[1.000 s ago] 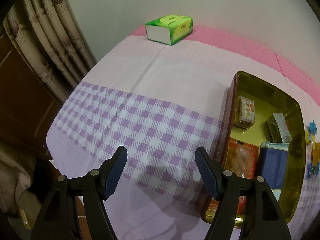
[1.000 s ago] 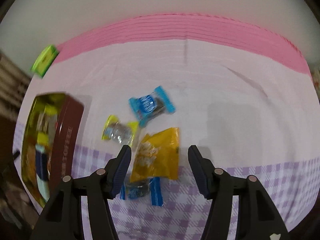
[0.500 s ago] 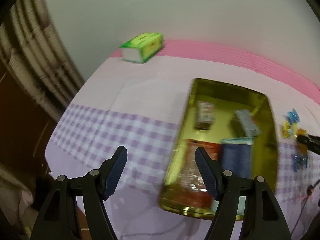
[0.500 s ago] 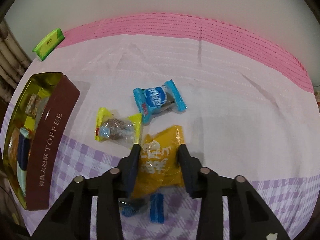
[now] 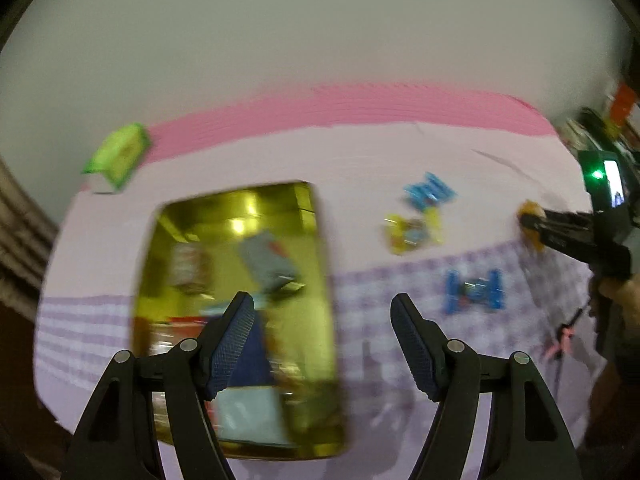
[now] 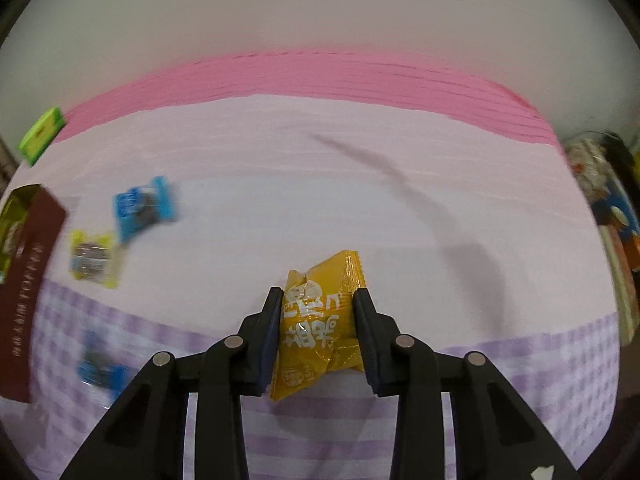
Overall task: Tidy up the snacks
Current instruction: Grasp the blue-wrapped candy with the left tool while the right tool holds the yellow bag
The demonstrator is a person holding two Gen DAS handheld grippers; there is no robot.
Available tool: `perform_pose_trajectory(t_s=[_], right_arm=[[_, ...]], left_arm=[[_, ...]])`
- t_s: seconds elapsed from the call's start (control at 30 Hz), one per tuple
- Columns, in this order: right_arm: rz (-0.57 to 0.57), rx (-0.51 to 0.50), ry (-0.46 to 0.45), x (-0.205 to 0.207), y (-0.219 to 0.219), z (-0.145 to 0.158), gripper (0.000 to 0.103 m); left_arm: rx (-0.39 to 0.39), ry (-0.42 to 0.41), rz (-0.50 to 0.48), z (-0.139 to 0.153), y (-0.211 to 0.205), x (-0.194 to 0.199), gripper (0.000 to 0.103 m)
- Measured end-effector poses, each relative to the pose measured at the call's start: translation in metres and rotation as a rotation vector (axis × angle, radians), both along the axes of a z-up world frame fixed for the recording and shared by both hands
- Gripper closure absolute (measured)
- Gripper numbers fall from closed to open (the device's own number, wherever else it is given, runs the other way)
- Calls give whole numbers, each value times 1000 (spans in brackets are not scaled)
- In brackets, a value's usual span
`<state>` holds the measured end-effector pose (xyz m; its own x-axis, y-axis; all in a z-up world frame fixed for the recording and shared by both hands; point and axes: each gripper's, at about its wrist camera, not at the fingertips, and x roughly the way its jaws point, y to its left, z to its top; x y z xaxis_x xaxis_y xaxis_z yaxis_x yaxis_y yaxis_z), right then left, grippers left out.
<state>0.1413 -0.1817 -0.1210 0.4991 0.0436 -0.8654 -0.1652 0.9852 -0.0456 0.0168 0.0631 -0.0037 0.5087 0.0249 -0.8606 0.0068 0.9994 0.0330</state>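
My right gripper (image 6: 318, 312) is shut on an orange snack packet (image 6: 320, 320), held clear above the cloth; the same gripper (image 5: 532, 224) shows at the right edge of the left wrist view with the orange packet (image 5: 530, 210) at its tip. My left gripper (image 5: 322, 320) stands open over the right wall of the gold toffee tin (image 5: 320, 260), nothing between its fingers. The tin (image 6: 28, 280) holds several wrapped snacks. On the cloth lie a light blue packet (image 6: 142, 206), a yellow packet (image 6: 94, 258) and a dark blue candy (image 6: 100, 372), all blurred.
A green tissue pack (image 5: 118, 156) sits at the back left of the pink and lilac checked cloth (image 6: 360, 200). Boxes and clutter (image 6: 612, 216) crowd the right edge. A curtain (image 5: 16, 232) hangs at the far left.
My right gripper closed on the orange packet and lifted it off the cloth, moving right. My left gripper swung right, from the bare cloth to over the tin.
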Motion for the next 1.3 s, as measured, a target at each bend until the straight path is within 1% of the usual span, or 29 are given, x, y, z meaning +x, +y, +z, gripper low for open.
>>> perform_pose_trajectory(t_s=[0.07,0.17,0.27,0.43,0.57,0.67,0.8,0.97,1.17,1.27,1.3], right_arm=[[-26,-21,-26,-1,-14,-2,71],[-69,-20,-51,2,-32,-4,71],[-103,-1,-74,2,-47,-5,71],[-102,10,-106,-4,-50,-9,71],[-101,28,-116,-10,-60,-14,70],[-99,36,-125,-9,-62,-17,70],[-104,52,-129,-10,-61,-19,69],[-108,58,-138,-10,-62,-20,68],[-111,65,-140,-9,-62,-21,68],[-111,65,-140,-9,-63,-21,67],[-110,65,-140,-9,-63,-21,67]], left_arm=[[-47,36,-6,-4,-13,5,32],[-147,96,2,-11,-29,17,32],[-188,115,13,-15,-42,24,32],[-174,84,-21,-21,-74,29,32],[-182,90,-33,-34,-93,31,32],[-172,96,-34,-45,-105,36,32],[-145,91,-43,-54,-114,43,32],[-99,118,-48,-73,-120,53,32],[-74,132,-55,-90,-128,59,32],[-76,144,-59,-95,-129,60,36],[-71,132,-59,-95,-129,58,39]])
